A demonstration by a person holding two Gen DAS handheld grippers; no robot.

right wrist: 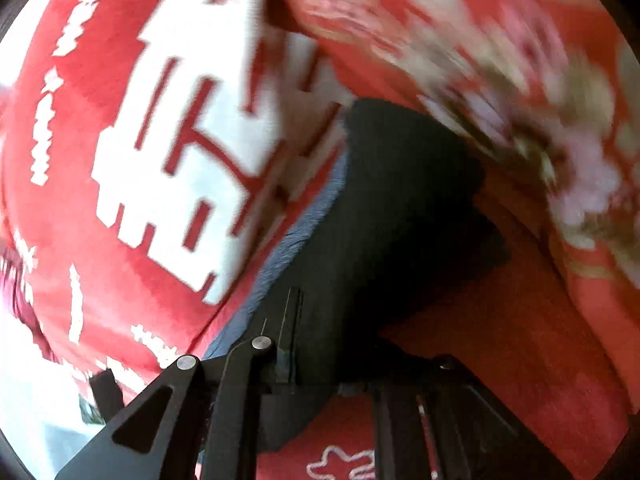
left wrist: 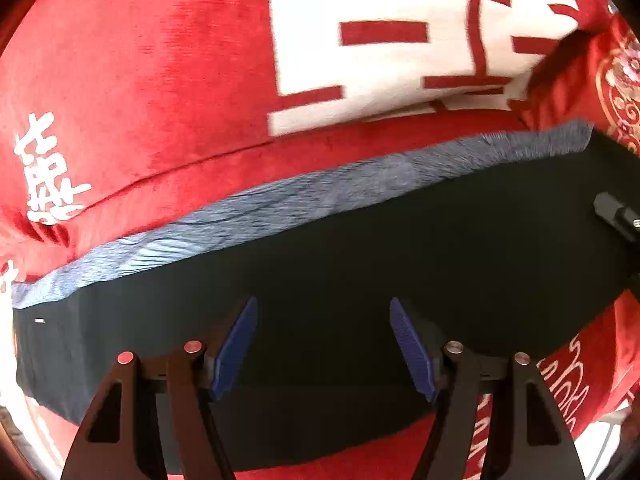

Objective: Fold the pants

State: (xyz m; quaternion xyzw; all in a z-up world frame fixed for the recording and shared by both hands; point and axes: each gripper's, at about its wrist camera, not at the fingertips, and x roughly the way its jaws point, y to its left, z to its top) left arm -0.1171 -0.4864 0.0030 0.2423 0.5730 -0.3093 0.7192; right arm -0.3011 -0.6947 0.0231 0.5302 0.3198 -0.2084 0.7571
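- The pants [left wrist: 360, 240] lie across the red blanket [left wrist: 160, 80] as a long dark band, folded so that a strip of grey-blue lining [left wrist: 280, 196] shows along the far edge; we judge the top layer sits a little short of the layer beneath, which is why that strip is left uncovered.
- In the right wrist view the pants [right wrist: 380, 220] run away from the camera, with the grey-blue edge on the left and a bare fold of blanket to the right.
- Our left tongs [left wrist: 324, 346] hang just above the near part of the dark cloth, blue pads [left wrist: 236, 348] spread with nothing between them; we take it they have nothing to hold here.
- Our right tongs [right wrist: 286, 344] look pressed together. The picture is blurred and the dark cloth lies right at the tips, so we think they pinch the near end of the pants, probably to lift it for the next fold, but we cannot be sure.
- A patterned red cushion [left wrist: 616, 80] sits at the far right, just beside the end of the pants.
- The blanket carries large white characters [left wrist: 380, 40], well clear of the garment.
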